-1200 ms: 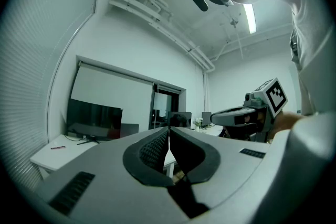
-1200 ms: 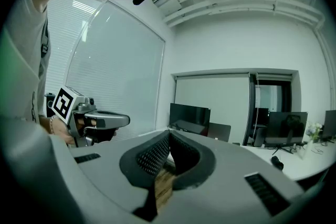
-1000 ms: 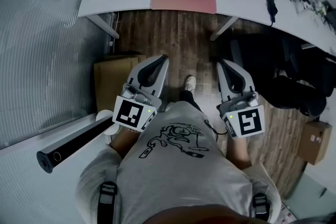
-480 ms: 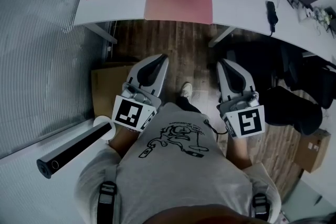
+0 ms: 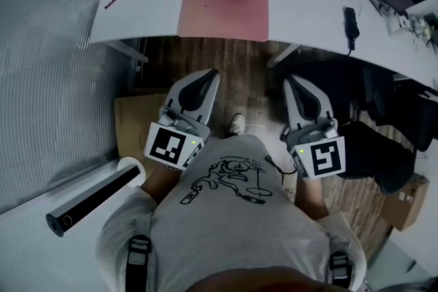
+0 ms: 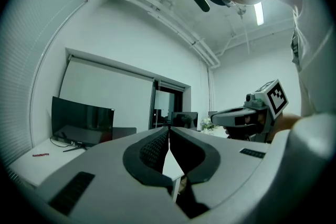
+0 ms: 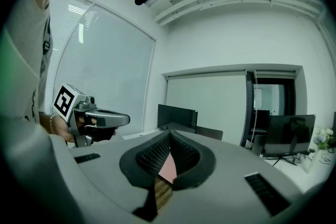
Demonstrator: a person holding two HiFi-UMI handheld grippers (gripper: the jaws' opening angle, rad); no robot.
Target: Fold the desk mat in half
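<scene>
Well back from the desk (image 5: 150, 10), the left gripper (image 5: 209, 73) is held at waist height, jaws pressed together on nothing, since the work is out of reach. The pink desk mat (image 5: 224, 8) lies flat and unfolded along the desk's near edge, midway. The right gripper (image 5: 291, 81), likewise closed and empty, is level with the left, probably readied for a paired corner lift.
</scene>
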